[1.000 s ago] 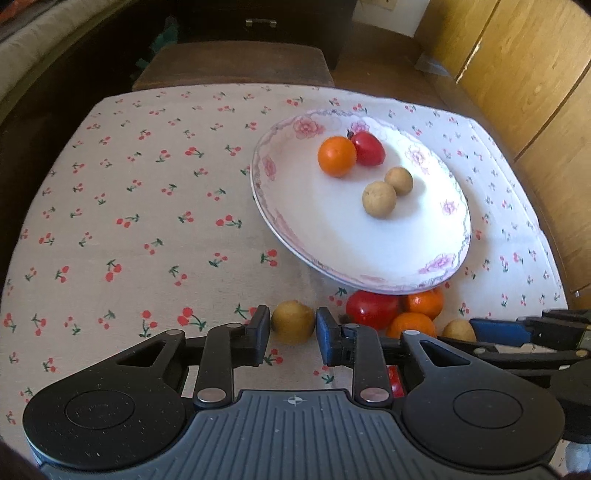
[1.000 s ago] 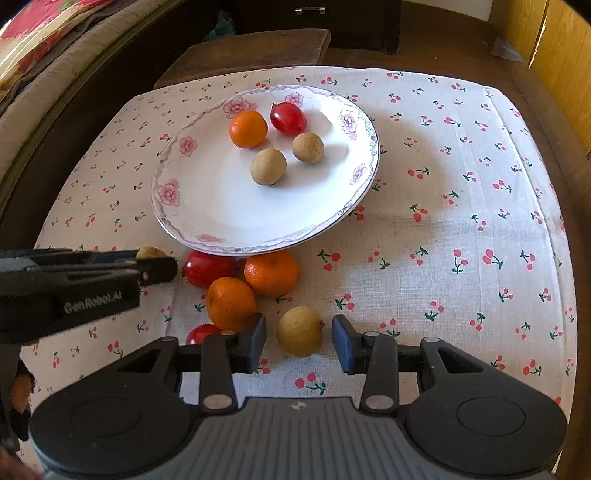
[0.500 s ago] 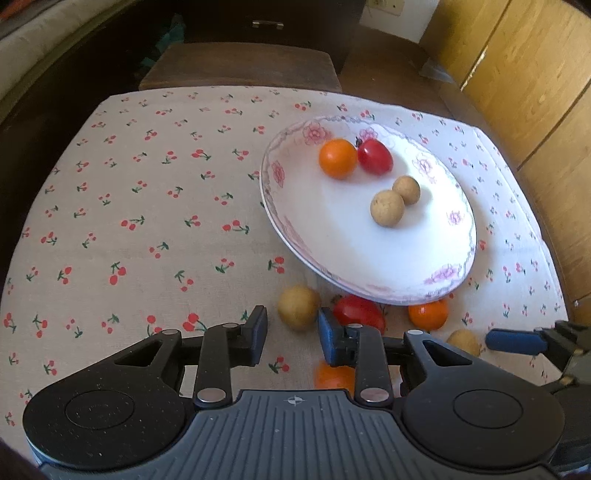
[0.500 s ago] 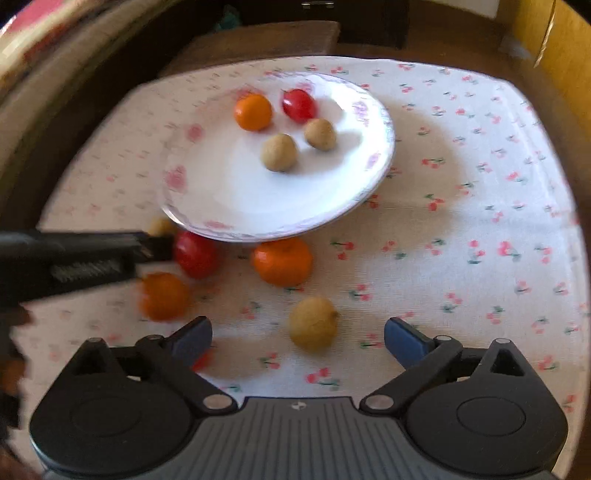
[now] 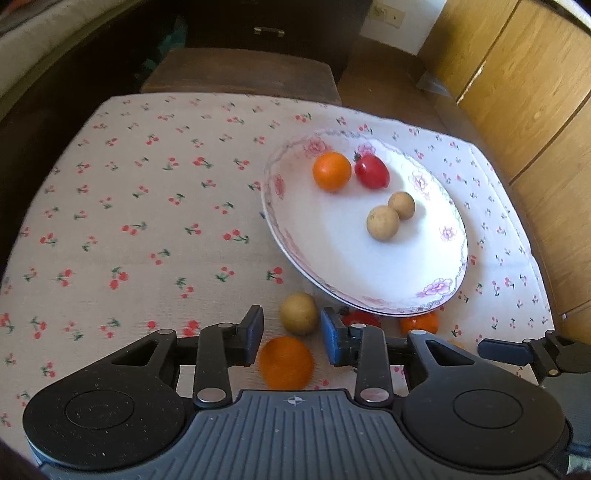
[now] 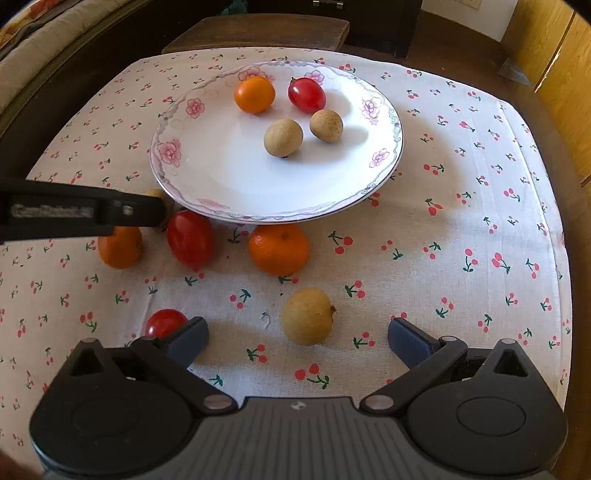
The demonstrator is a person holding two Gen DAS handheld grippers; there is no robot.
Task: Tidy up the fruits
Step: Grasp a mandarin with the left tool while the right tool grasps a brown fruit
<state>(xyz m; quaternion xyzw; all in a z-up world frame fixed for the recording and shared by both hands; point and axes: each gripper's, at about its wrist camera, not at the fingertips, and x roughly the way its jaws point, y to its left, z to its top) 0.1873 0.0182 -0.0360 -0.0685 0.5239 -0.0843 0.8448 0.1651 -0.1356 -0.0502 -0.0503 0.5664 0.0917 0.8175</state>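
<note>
Four fruits on plate [image 6: 384, 162]; left claw [image 5: 291, 332] opening, right claw [image 6: 297, 338] spread, both empty.

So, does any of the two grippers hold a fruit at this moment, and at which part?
Nothing is held. The left gripper, jaws opening, has nothing touching its pads. The right gripper is wide open, clear of the fruit on the cloth.

Home living/dining room. Cues: small table under a white cherry-print tablecloth [image 6: 461, 206], white floral-rimmed china plate [image 6: 207, 173], dark wooden stool [image 5: 240, 70], beige cushioned sofa edge [image 6: 48, 40], honey-coloured wooden cabinet doors [image 5: 524, 85], wall socket [image 5: 386, 14].
</note>
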